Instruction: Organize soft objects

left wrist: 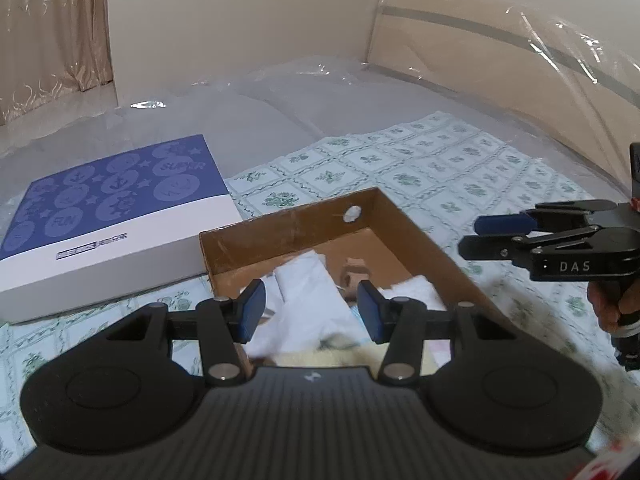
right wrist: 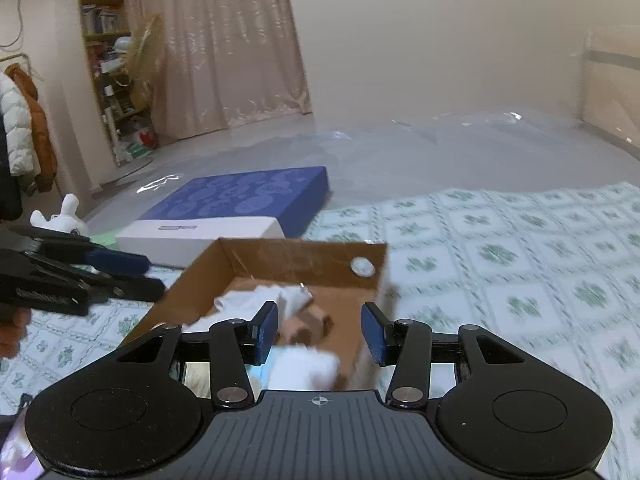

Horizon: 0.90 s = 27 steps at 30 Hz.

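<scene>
Both tools gaping, nothing held: left tool [left wrist: 311, 312] and right tool [right wrist: 320, 332] hover over cardboard box [left wrist: 420, 236], white cloths [left wrist: 304, 292] directly ahead-below.

Each black tool [left wrist: 310, 308] has 2 blue pads [left wrist: 253, 312], silver screws and a ribbed housing.

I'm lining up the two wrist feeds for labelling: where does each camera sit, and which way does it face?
Left wrist: sits behind the left gripper, looking down into the cardboard box of white cloths; the right gripper and a hand show at right.
Right wrist: sits behind the right gripper, looking over the same box toward the curtain; the left gripper enters at left.
Shared: the box, cloths, blue-lidded box and patterned sheet.
</scene>
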Available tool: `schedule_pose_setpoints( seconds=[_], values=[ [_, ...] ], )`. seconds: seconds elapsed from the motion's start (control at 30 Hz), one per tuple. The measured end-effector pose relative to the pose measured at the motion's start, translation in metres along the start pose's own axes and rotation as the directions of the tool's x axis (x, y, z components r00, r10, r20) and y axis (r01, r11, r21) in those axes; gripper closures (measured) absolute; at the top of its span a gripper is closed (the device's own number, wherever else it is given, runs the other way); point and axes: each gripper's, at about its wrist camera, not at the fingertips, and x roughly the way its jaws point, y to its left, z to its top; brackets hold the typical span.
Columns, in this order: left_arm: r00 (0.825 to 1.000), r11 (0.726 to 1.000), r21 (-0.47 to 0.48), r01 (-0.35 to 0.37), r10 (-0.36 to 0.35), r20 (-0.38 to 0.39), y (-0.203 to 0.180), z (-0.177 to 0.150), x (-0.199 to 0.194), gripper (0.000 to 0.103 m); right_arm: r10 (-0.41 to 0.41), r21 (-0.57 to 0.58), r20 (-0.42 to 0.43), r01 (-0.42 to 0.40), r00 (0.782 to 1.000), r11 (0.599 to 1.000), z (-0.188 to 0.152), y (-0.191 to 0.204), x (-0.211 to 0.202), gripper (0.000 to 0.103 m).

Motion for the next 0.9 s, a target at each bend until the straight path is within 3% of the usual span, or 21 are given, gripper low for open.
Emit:
schedule_pose_setpoints(
  seconds=[0.47,0.9],
  values=[
    [0.996,0.997,-0.059,0.051,-0.047,0.075,-0.014,-0.045,-0.153,0.056,-0.046,0.094,0.095,0.037,0.994,0.995,-0.045,0.024,-0.15,0.054],
    [0.996,0.99,-0.143,-0.019,0.031,0.082,-0.017,-0.125,-0.268,0.056,-0.029,0.172,0.131,0.006,0.991,0.985,-0.095,0.101,-0.235,0.054]
  ],
)
